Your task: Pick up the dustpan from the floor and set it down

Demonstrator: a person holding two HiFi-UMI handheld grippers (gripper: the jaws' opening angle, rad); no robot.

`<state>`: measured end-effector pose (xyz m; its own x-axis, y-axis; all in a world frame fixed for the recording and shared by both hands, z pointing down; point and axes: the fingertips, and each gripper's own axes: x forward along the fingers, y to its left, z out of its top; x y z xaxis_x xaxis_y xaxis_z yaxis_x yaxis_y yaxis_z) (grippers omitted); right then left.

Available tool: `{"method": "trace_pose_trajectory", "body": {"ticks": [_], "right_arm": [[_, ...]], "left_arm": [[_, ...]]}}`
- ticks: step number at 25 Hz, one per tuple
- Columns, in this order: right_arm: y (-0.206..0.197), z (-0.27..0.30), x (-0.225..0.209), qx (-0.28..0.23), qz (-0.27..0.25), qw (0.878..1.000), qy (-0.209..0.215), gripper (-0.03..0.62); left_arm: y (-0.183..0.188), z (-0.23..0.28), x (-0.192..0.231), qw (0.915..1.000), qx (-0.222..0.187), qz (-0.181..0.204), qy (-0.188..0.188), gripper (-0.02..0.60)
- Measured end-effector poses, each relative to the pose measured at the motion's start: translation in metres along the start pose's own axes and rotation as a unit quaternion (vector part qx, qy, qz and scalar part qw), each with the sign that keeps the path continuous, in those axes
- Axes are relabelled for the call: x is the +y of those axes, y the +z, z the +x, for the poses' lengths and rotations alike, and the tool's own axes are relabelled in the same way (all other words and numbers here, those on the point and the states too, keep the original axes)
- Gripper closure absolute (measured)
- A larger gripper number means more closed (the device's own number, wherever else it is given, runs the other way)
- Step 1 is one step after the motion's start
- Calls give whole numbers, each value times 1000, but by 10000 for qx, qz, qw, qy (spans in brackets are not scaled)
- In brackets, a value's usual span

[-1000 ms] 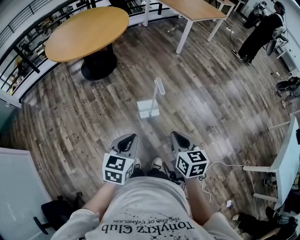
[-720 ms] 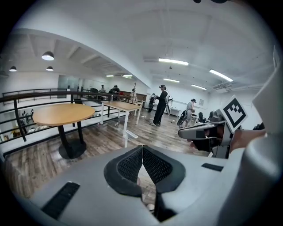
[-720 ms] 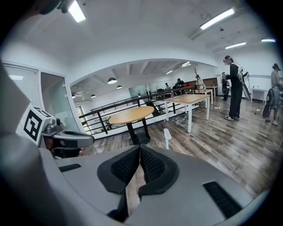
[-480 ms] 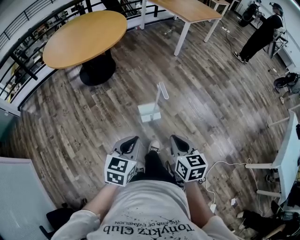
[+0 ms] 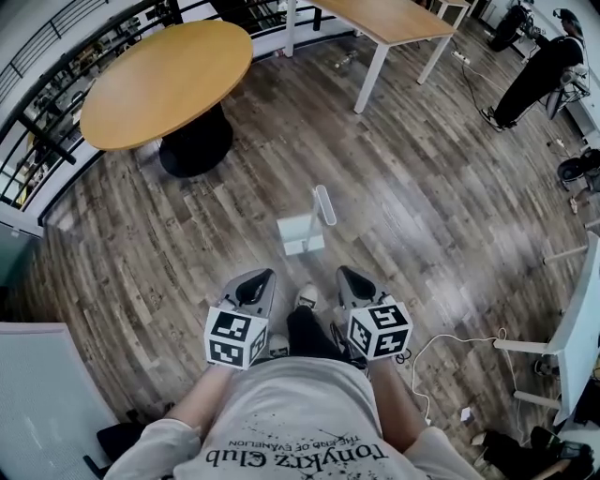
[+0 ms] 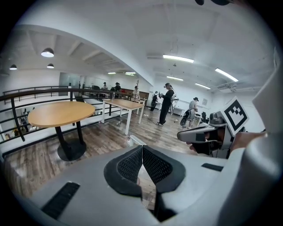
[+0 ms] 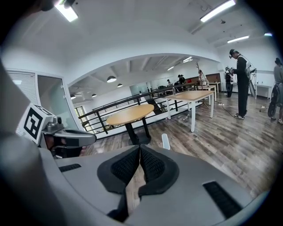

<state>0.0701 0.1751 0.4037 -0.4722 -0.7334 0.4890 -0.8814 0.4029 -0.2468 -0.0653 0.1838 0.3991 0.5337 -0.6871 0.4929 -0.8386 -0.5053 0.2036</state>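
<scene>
the person stands on the wooden floor [image 5: 422, 187] with a tool in each hand, both held out low in front of the body and angled down. the left tool [image 5: 255, 279] has its jaws pressed together at the tips, with nothing between them; through the narrow slit lower down only floorboards show. the right tool [image 5: 349, 277] is the same, jaws pressed together and empty. each carries its marker cube at the rear, close to the person's white printed shirt [image 5: 300, 422]. one light shoe [image 5: 306, 297] pokes out between the two tools.

the dustpan [image 5: 302, 232] sits on the floor just ahead of that shoe, roughly centred between the tools and apart from both. it is white, and its long handle [image 5: 324, 204] stands up and leans away toward the right. neither tool touches it.

further off to the left is a round table [image 5: 164, 70] with a wooden top on a dark pedestal base, and beyond it a dark railing [image 5: 56, 56] runs along the edge of the room. a rectangular table [image 5: 389, 19] with white legs stands at the far side. a person in dark clothes [image 5: 539, 80] stands at the far right. a thin white cable [image 5: 441, 342] loops over the floor near the person's right side.
</scene>
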Motion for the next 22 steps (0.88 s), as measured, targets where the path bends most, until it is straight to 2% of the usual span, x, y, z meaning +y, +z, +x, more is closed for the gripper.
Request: {"method": "trace_pose_trajectory", "body": {"ticks": [5, 8, 15, 22], "right_arm": [[36, 30, -50, -36, -26, 10000, 77, 569], [53, 44, -69, -66, -76, 9998, 185, 569], [55, 70, -87, 172, -20, 9992, 370, 569], [54, 94, -91, 404, 98, 9987, 286, 569]], "left_arm": [[51, 55, 7, 9998, -142, 148, 58, 557], [69, 75, 7, 9996, -150, 201, 142, 557], [78, 97, 20, 9992, -154, -8, 365, 557], [84, 109, 48, 9993, -58, -114, 349, 557]]}}
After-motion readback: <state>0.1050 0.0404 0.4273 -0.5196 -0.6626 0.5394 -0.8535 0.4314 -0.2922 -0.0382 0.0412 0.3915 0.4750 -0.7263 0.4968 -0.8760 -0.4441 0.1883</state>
